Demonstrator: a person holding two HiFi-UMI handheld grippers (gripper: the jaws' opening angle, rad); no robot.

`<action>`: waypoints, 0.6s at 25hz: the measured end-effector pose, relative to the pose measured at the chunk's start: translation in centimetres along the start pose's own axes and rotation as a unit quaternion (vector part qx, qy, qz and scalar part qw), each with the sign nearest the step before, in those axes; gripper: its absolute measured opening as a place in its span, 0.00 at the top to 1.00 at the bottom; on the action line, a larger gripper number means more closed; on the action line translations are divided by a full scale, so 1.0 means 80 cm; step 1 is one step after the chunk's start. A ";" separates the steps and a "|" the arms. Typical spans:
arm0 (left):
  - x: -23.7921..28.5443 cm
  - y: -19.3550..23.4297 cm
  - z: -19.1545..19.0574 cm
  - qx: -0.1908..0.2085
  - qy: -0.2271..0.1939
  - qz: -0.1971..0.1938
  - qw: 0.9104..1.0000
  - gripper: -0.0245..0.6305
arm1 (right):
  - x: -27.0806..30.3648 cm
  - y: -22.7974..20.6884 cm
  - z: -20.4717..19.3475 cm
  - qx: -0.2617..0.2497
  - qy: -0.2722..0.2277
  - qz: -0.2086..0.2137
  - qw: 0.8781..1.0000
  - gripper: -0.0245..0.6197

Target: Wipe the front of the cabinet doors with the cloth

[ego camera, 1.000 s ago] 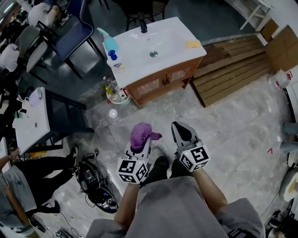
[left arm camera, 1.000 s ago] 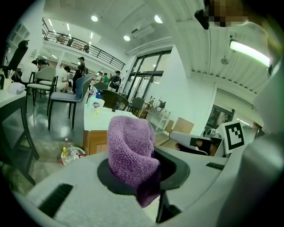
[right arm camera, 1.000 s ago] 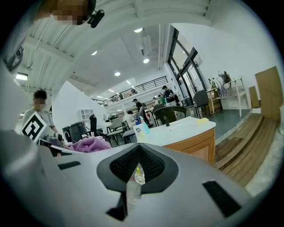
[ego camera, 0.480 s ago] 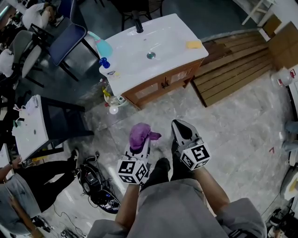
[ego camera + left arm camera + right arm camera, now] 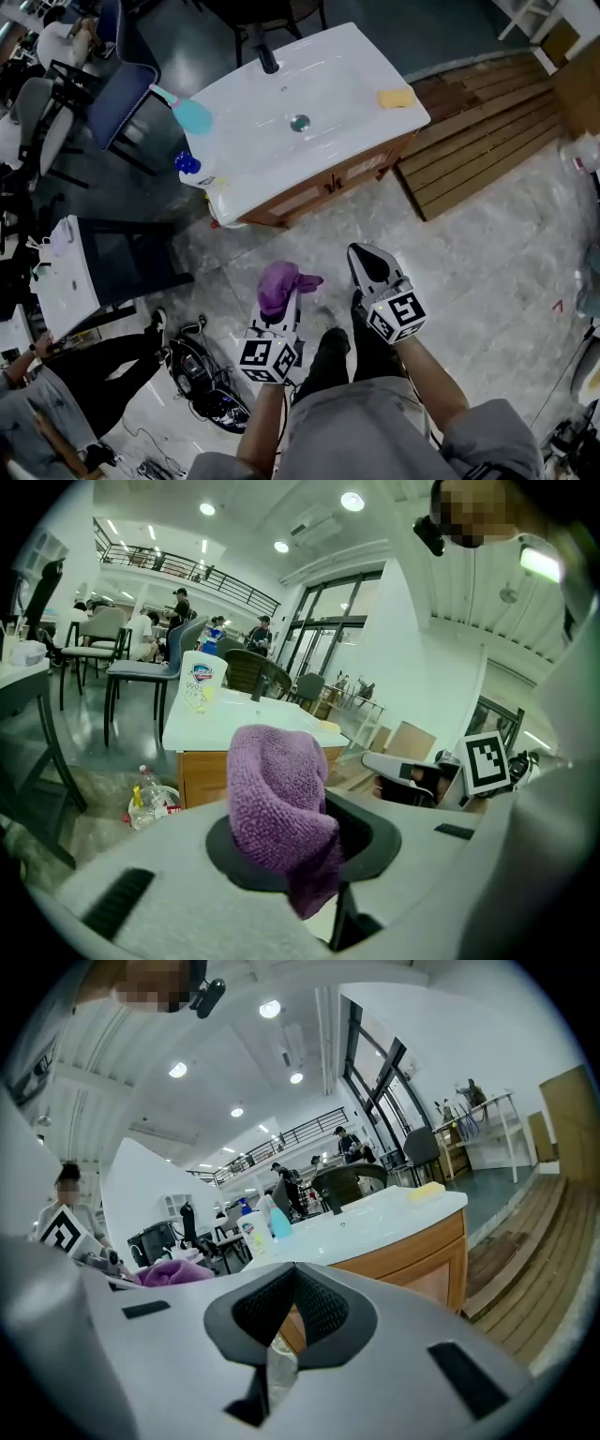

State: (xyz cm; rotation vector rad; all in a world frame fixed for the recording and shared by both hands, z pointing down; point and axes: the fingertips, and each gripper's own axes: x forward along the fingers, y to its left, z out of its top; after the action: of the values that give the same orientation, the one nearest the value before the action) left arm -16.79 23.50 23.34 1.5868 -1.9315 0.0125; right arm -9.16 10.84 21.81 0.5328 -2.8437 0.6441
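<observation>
A wooden cabinet with two doors [image 5: 323, 182] stands under a white sink top [image 5: 300, 112] ahead of me. In the left gripper view the cabinet's wooden front [image 5: 202, 775] shows behind the cloth. My left gripper [image 5: 281, 298] is shut on a bunched purple cloth [image 5: 279, 281], held above the marble floor and well short of the doors. The cloth [image 5: 277, 808] bulges out over the closed jaws. To its right my right gripper [image 5: 368, 265] is shut with nothing in it, and its view looks at the cabinet's doors [image 5: 422, 1260].
A yellow sponge [image 5: 396, 97] and a teal bottle [image 5: 192, 114] sit on the sink top. Wooden planks [image 5: 478, 141] lie right of the cabinet. A dark table [image 5: 122, 262], chairs, a person's legs [image 5: 84, 361] and a black bag with cables [image 5: 202, 375] are at the left. A bowl of bottles [image 5: 150, 803] sits left of the cabinet.
The cabinet has grown larger and shifted slightly in the head view as I come closer. Both grippers keep the same pose, the left still holding the cloth.
</observation>
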 end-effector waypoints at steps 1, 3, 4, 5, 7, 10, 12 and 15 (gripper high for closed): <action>0.008 0.002 0.000 0.001 0.003 0.004 1.000 0.84 | 0.005 -0.008 -0.002 0.004 0.003 0.003 1.000 0.95; 0.024 0.005 -0.002 0.005 0.009 0.015 1.000 0.84 | 0.013 -0.023 -0.006 0.009 0.010 0.010 1.000 0.95; 0.032 0.009 -0.002 0.005 0.010 0.023 1.000 0.84 | 0.018 -0.029 -0.008 0.012 0.013 0.014 1.000 0.95; 0.040 0.013 -0.002 0.005 0.011 0.033 0.999 0.84 | 0.023 -0.034 -0.010 0.015 0.016 0.019 1.000 0.95; 0.055 0.025 -0.003 0.003 0.009 0.055 0.998 0.84 | 0.035 -0.044 -0.012 0.020 0.020 0.027 0.999 0.95; 0.078 0.047 -0.005 -0.006 0.003 0.089 0.996 0.84 | 0.054 -0.056 -0.016 0.026 0.024 0.039 0.999 0.95; 0.093 0.063 -0.010 -0.010 0.000 0.109 0.994 0.84 | 0.068 -0.064 -0.020 0.032 0.023 0.043 0.998 0.95; 0.112 0.088 -0.021 -0.009 0.000 0.127 0.992 0.84 | 0.088 -0.069 -0.027 0.039 0.016 0.048 0.998 0.95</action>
State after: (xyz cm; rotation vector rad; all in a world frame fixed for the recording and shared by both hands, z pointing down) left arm -22.98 18.18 31.49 1.3191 -2.1149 0.0994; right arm -13.34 5.04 27.56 0.3959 -2.8370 0.7766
